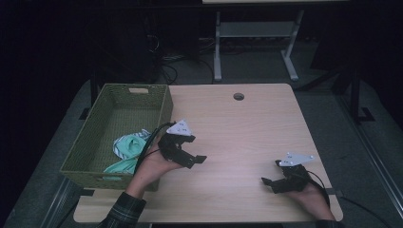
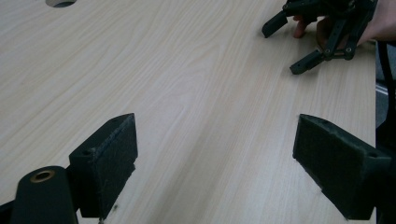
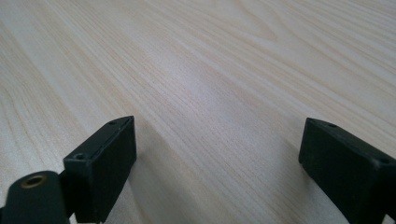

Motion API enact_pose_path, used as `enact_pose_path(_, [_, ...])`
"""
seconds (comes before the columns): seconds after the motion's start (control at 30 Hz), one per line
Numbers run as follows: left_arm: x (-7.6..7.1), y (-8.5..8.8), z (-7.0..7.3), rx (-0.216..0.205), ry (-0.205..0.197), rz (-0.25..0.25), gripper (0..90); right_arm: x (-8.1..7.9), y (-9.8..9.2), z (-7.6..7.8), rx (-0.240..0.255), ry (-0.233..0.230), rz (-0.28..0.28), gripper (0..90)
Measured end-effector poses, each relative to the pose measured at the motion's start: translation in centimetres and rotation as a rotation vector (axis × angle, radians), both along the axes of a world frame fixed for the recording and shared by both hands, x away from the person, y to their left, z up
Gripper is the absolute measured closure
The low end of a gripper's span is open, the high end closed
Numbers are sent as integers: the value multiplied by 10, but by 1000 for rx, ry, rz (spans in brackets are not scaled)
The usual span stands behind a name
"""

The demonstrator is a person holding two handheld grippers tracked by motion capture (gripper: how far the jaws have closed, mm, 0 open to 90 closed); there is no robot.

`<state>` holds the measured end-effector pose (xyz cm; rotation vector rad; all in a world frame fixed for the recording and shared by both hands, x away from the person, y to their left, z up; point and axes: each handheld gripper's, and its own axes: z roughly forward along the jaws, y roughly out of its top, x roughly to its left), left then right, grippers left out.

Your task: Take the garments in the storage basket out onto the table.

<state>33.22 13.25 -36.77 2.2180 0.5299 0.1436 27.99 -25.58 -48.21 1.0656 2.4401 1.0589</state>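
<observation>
Green cloth point(image 1: 127, 151) inside basket point(image 1: 161, 111), at table's point(image 1: 247, 137) left edge.

No lettering, label, brand, number or sign can be read anywhere in these pictures, on the counter point(image 1: 247, 123) or beside it.

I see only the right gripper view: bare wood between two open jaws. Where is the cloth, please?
Observer: The green and white cloth lies in the green woven basket, at the table's left edge.
Operator: Is the left gripper near it?
Observer: The left gripper is just right of the basket, over bare wood, jaws open and holding nothing.
Operator: And my own gripper?
Observer: The right gripper is near the table's front right corner, far from the basket.
</observation>
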Motion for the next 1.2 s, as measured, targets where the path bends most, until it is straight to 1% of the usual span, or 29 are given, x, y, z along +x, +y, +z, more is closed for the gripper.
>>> enact_pose_path(0.1, [0, 2, 1, -8, 2, -4, 134, 0, 0, 0, 0, 0, 0, 109])
enact_pose_path(0.27, [-1, 6, 5, -3, 0, -9, 133, 0, 0, 0, 0, 0, 0, 109])
enact_pose_path(0.37, [-2, 8, 7, -17, -6, -7, 134, 0, 0, 0, 0, -1, 0, 109])
enact_pose_path(0.43, [-1, 10, 7, -16, -6, -6, 134, 0, 0, 0, -1, -3, 2, 109])
enact_pose_path(0.5, [-1, 12, 7, -16, -3, -1, 133, 0, 0, 0, -1, -4, 2, 109])
enact_pose_path(0.57, [-1, 14, 7, -28, 4, -3, 134, 0, 0, 0, -1, -4, 3, 109])
enact_pose_path(0.63, [0, 15, 7, -24, 2, -5, 134, 0, 0, 0, -1, -4, 2, 109])
enact_pose_path(0.7, [-1, 17, 8, -35, 9, 0, 134, 0, 0, 0, 2, -3, 0, 109])
enact_pose_path(0.77, [0, 18, 9, -27, 5, -4, 134, 0, 0, 0, -1, -4, 3, 109])
enact_pose_path(0.9, [0, 21, 10, -31, 4, 1, 134, 0, 0, 0, -1, -5, 3, 109])
enact_pose_path(0.93, [0, 21, 11, -36, 4, 4, 134, 0, 0, 0, -1, -5, 3, 109])
enact_pose_path(0.97, [0, 23, 12, -27, 2, 7, 134, 0, 0, 0, -1, -5, 3, 109])
enact_pose_path(1.03, [0, 25, 12, -25, 2, 12, 134, 0, 0, 0, -1, -5, 3, 109])
enact_pose_path(1.1, [1, 28, 13, -32, 0, 19, 134, 0, 0, 0, -1, -5, 3, 109])
enact_pose_path(1.2, [1, 32, 13, -23, -2, 24, 134, 0, 0, 0, 2, -3, 0, 109])
